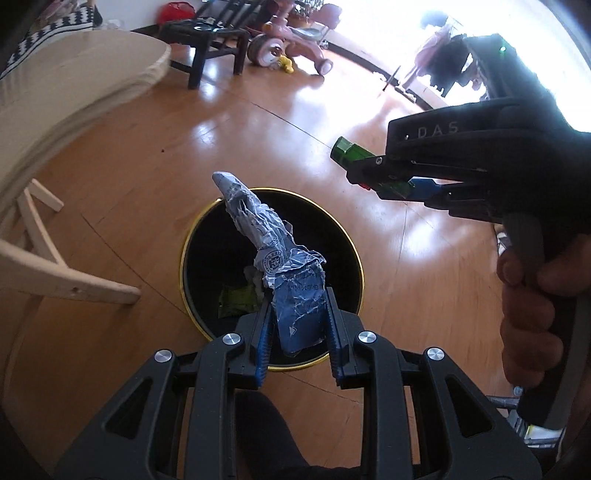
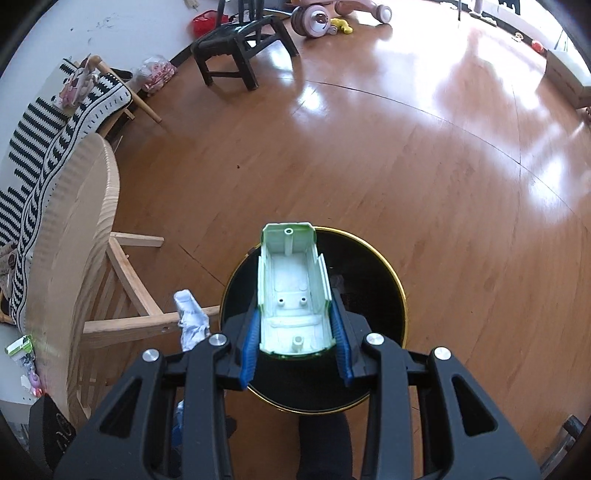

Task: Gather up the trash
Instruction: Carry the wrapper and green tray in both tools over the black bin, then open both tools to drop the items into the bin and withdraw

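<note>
Glossy wooden floor (image 2: 369,155) fills both views, with a round black trash bin (image 1: 343,236) rimmed in gold standing on it, and that bin serves as the landmark. Seen from the left wrist, the left gripper (image 1: 298,332) hangs directly over the bin's mouth, its blue-padded fingers (image 1: 263,343) clamped on the lower end of a crumpled blue-and-white paper wrapper (image 1: 273,251); the wrapper rises from the jaws and leans over the bin's far rim. Down inside the bin lie a yellowish-green scrap (image 1: 236,301) and some pale crumpled bits. From the right wrist view, the right gripper (image 2: 295,332) is also above the bin, over its left half, pinching a pale green plastic toy shell (image 2: 291,291) between its blue pads, hollow underside facing the camera, its far end reaching past the bin's far rim. In the left wrist view that same shell shows as dark green plastic beyond the bin on the right, sticking out of the right gripper, whose handle a bare hand (image 1: 532,306) grips. Left of the bin stands a light wooden table (image 2: 92,221) with slanted legs. Far beyond the bin are a dark wooden stool (image 2: 240,48) and a pink ride-on toy (image 1: 291,44) with a small yellow toy (image 2: 341,25) beside it.
</note>
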A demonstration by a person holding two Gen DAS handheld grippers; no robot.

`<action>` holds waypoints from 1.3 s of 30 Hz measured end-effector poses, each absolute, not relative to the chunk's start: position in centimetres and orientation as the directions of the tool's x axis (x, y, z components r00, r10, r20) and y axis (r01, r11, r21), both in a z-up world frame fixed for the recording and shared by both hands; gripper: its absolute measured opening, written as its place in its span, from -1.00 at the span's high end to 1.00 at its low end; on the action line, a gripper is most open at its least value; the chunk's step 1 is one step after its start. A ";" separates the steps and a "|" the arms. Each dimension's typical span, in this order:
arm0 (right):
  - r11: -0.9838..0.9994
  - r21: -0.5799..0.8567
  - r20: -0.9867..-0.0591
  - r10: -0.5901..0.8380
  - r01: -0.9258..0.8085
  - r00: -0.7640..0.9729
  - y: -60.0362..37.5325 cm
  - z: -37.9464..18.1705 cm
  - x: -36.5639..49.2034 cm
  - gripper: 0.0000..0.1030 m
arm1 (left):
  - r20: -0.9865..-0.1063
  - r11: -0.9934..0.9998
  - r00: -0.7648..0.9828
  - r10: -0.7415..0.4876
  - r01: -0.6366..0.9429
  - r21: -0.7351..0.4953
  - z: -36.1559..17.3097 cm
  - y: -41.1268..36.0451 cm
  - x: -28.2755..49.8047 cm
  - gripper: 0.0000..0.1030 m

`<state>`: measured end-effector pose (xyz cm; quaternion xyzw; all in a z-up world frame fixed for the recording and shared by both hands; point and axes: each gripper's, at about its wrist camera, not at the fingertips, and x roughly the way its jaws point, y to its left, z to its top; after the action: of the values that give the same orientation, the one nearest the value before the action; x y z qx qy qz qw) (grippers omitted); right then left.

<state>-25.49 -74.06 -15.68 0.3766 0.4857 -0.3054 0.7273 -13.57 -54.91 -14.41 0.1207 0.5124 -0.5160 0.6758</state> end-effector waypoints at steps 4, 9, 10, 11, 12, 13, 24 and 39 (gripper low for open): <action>0.527 0.256 -0.935 -0.079 0.811 0.346 -74.3 -15.7 -25.9 0.32 | -0.813 0.429 -0.071 -0.578 0.821 -0.377 -14.6 -56.6 -13.5 0.50; 0.529 0.237 -0.930 -0.118 0.815 0.347 -74.1 -15.0 -25.9 -0.35 | -0.791 0.444 -0.051 -0.610 0.805 -0.394 -14.5 -56.1 -13.0 -0.30; 0.530 0.236 -0.928 -0.126 0.814 0.351 -74.0 -14.8 -25.9 -0.39 | -0.788 0.446 -0.042 -0.614 0.805 -0.391 -14.4 -56.0 -13.0 -0.35; 0.532 0.233 -0.925 -0.137 0.814 0.355 -73.9 -14.4 -25.8 -0.39 | -0.789 0.450 -0.036 -0.613 0.805 -0.386 -14.3 -55.7 -12.9 -0.41; 0.535 0.235 -0.920 -0.147 0.811 0.363 -73.7 -13.9 -25.6 -0.39 | -0.792 0.453 -0.034 -0.610 0.805 -0.383 -14.1 -55.6 -12.9 -0.44; 0.539 0.237 -0.916 -0.152 0.808 0.370 -73.6 -13.6 -25.5 -0.39 | -0.795 0.457 -0.031 -0.606 0.804 -0.380 -13.9 -55.1 -12.6 -0.45; 0.717 0.249 -0.823 -0.198 0.651 0.532 -63.9 -6.3 -18.3 -0.57 | -0.774 0.627 0.242 -0.585 0.741 -0.242 -6.1 -40.6 -5.7 -0.78; 0.961 0.252 -0.728 0.111 0.114 0.677 -33.2 -0.9 -0.2 -0.67 | -0.708 0.948 0.647 -0.284 0.300 -0.105 1.2 -8.5 4.8 -0.81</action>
<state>-0.19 -33.24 -0.86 0.1397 0.4019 -0.0010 0.9050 4.82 -8.47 1.20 0.0107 0.3882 -0.1609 0.9074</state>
